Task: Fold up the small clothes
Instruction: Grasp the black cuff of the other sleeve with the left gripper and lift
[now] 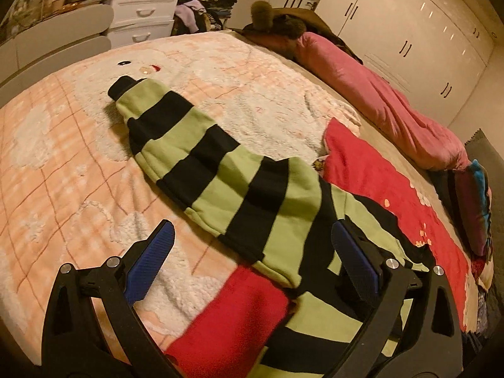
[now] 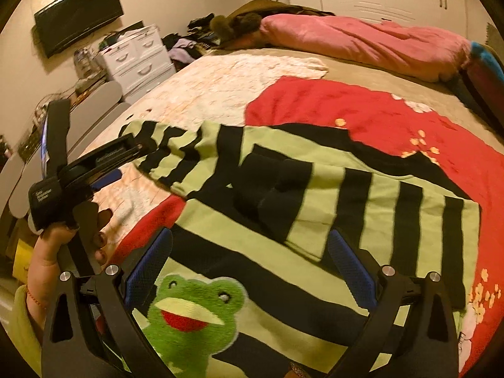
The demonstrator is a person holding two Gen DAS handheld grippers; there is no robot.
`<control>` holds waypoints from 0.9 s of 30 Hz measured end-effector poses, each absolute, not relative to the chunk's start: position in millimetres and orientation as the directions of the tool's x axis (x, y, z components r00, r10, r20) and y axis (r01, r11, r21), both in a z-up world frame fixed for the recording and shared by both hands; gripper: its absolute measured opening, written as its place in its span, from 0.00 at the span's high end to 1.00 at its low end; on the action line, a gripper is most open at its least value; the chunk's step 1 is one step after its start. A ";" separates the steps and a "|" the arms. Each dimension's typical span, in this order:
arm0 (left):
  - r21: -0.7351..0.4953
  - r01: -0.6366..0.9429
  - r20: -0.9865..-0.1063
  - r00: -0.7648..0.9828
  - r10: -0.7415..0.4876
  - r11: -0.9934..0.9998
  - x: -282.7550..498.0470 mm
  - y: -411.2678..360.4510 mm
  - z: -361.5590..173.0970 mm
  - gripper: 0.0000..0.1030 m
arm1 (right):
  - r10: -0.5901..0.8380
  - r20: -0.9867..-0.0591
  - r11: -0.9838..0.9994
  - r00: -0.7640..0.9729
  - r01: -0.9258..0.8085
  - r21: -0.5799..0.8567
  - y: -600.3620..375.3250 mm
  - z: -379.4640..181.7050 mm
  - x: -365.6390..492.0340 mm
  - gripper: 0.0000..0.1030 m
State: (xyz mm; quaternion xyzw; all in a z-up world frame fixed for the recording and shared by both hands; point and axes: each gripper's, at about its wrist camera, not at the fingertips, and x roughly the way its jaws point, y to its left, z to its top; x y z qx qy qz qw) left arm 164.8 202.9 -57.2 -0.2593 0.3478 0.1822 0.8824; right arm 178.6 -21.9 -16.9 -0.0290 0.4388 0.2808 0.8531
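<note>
A small green-and-black striped sweater [image 2: 315,252] with a frog patch [image 2: 192,312] lies flat on the bed. One sleeve [image 1: 220,170] stretches out to the far left over the peach blanket. The other sleeve [image 2: 289,195] is folded across the body. My left gripper [image 1: 252,252] is open and empty, hovering just above the sleeve's shoulder end. It shows from the side in the right wrist view [image 2: 126,154]. My right gripper [image 2: 252,258] is open and empty above the sweater's chest.
The sweater rests partly on a red blanket [image 2: 362,107] and a peach checked blanket [image 1: 63,157]. A pink quilt roll [image 1: 378,100] lies along the bed's far side. White drawers [image 1: 141,6] and a clothes pile [image 1: 204,6] stand beyond the bed.
</note>
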 end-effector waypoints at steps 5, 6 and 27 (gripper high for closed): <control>-0.358 -0.528 -0.712 0.688 0.140 0.770 162.9 219.3 -62.7 0.09 | 0.463 -0.767 0.825 0.444 -0.532 0.190 -6.3 -18.7 175.1 0.04; -0.371 -0.535 -0.714 0.687 0.135 0.759 162.3 224.9 -64.9 0.09 | 0.465 -0.767 0.823 0.442 -0.534 0.191 -4.4 -18.5 174.5 0.04; -0.611 -0.635 -0.682 0.725 0.092 0.474 170.3 372.4 -124.0 0.37 | 0.438 -0.784 0.858 0.439 -0.463 0.220 -29.2 -32.4 175.8 0.04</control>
